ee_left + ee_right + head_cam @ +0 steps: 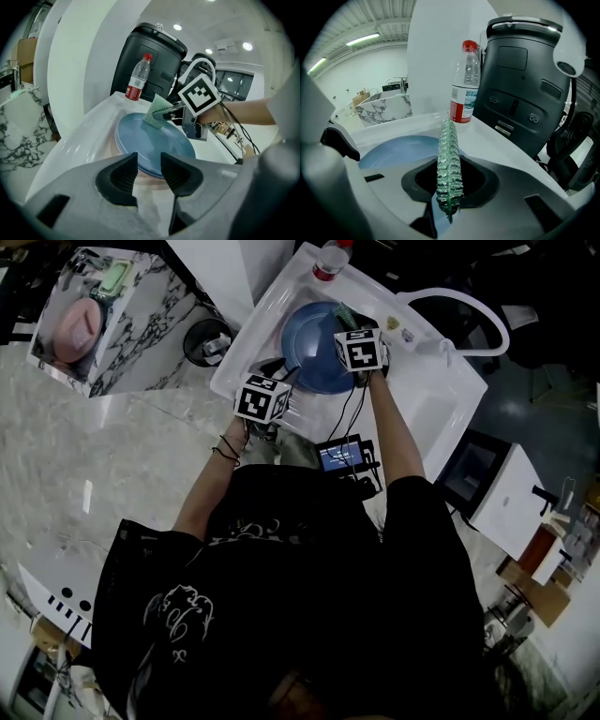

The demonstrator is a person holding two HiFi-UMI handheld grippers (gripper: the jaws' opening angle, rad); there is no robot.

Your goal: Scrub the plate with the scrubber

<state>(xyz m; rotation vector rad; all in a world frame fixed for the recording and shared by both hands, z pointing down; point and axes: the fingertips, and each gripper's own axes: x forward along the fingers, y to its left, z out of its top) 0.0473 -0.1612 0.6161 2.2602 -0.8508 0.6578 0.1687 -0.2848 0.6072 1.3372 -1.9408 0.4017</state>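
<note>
- plate: round, blue, glossy face with a raised rim; it lies in the left part of the white sink.
- in the left gripper view the plate's near edge shows a double rim line; can't tell if that is a second plate underneath.
- scrubber: thin green pad with a shiny, knobbly weave, seen edge-on in the right gripper view.
- right claw: pinching the scrubber's near end; the rest of the pad sticks out ahead of it, towards the far side.
- from the left gripper view, the scrubber's free corner hangs over the far part of the plate; can't tell if it touches.
- left claw: spread, nothing between the pads, at the plate's near rim and angled down at it.
- bottle: clear plastic with a red cap and red label, upright on the sink's far edge just beyond the plate.
- black appliance: stands behind the bottle, at the far side.
</note>
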